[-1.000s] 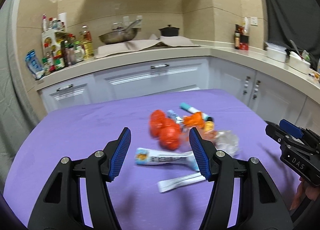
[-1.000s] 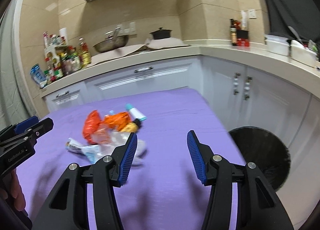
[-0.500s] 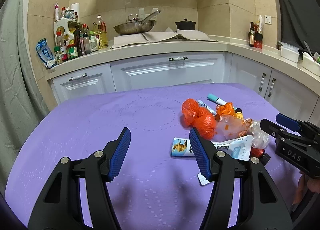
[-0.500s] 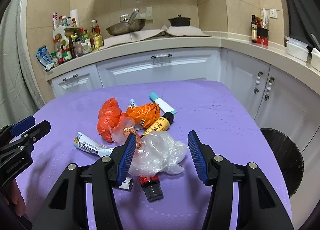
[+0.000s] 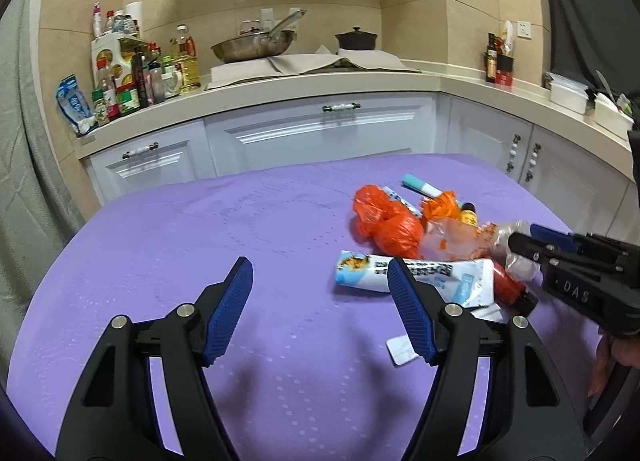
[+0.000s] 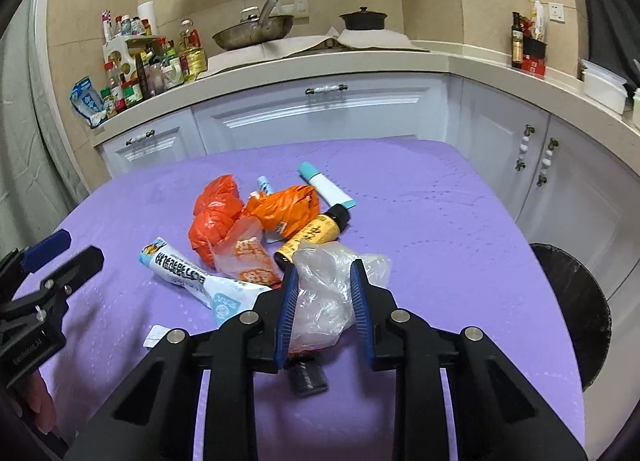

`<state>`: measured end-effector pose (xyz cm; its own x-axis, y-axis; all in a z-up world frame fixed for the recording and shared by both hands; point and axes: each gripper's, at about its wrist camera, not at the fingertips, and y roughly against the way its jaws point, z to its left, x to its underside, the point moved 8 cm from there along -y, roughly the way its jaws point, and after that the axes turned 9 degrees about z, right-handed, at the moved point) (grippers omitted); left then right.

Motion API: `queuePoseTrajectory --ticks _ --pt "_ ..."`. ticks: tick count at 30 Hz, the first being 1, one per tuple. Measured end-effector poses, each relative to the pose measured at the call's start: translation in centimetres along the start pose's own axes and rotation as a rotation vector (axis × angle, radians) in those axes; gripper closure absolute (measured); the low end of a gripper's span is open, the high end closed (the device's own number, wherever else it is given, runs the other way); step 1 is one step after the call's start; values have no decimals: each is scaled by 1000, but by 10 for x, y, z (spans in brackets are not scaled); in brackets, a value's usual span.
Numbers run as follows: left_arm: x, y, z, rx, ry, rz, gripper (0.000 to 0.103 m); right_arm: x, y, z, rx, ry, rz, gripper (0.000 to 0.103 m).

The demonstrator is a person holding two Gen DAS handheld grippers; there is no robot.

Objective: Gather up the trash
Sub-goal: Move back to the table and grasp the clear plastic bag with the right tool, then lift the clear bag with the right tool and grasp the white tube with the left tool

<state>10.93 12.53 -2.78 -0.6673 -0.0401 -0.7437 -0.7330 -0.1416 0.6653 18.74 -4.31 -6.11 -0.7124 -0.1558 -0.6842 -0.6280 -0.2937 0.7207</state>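
Left wrist view
Left gripper [image 5: 320,289]: fingers are spread wide over bare purple cloth and have just been opening further; nothing is seen between them.
Worktop [image 5: 200,229]: covered by a purple cloth; the trash pile is seen on its right part.
Landmark, white tube [image 5: 412,275]: laid flat on the cloth, its crimped end toward the right gripper, its middle crossed by the left gripper's right finger [image 5: 408,313].
Red-orange bag [image 5: 384,221]: lies bunched just behind the tube.
Teal-capped marker [image 5: 422,187]: seen well behind the tube, at the far edge of the pile.
Paper slip [image 5: 402,349]: lies flat on the cloth in front of the tube.
Right gripper [image 5: 516,247]: is seen from the side at the tube's right; crumpled clear plastic is met by its tips.

Right wrist view
Right gripper [image 6: 324,301]: fingers have just been closing and are pinched on the clear plastic bag [image 6: 332,285].
Clear plastic bag: crumpled, located just right of the tube's crimped end.
White tube [image 6: 188,275]: lies at a slant to the left of the right gripper.
Yellow-labelled bottle [image 6: 316,235]: lies behind the clear bag, right of the tube.
Dark cap [image 6: 306,375]: is seen under the right gripper, in front of the bag.
Black bin [image 6: 576,313]: stands beyond the worktop's right edge, well apart from the tube.
Left gripper [image 6: 60,257]: is seen at the tube's left, above the cloth.
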Motion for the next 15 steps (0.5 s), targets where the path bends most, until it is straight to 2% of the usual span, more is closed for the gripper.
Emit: queuePoseTrajectory --ticks 8,15 --pt "11 -7 -28 49 -100 31 35 7 30 -35 33 -55 -51 75" --pt "21 -12 -39 40 -161 65 35 18 45 -69 91 -103 -66 75"
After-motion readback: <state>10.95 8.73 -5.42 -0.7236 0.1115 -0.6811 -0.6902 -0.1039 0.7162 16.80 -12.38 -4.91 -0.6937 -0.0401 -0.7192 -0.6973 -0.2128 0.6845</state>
